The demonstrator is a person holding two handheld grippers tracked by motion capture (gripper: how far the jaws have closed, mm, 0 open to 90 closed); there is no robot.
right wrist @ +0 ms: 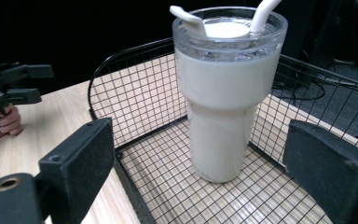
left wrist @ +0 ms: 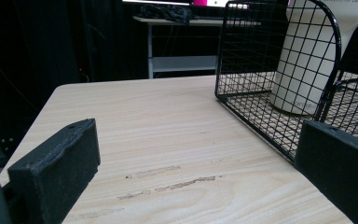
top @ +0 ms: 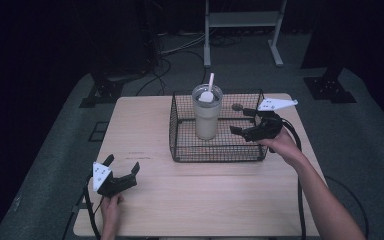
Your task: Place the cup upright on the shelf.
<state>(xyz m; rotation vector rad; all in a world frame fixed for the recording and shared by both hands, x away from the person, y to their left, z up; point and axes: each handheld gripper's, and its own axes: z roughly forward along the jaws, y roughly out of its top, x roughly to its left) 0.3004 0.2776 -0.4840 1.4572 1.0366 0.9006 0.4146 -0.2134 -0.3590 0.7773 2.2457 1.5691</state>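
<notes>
A cream tumbler (top: 207,115) with a clear lid and a white straw (top: 210,82) stands upright inside a black wire basket (top: 180,148) on the wooden table. My right gripper (top: 240,121) is open over the basket's right side, its jaws aimed at the tumbler (right wrist: 226,98) from a short gap, nothing between them. My left gripper (top: 122,164) rests open near the table's front left corner, well apart from the basket (left wrist: 242,74). In the left gripper view the tumbler (left wrist: 307,51) stands behind the mesh.
The table (top: 155,200) has bare wood in front of and left of the basket. A small dark round object (top: 238,106) lies at the basket's far right. Behind the table stand a white frame (top: 242,20), cables and dark stands on the floor.
</notes>
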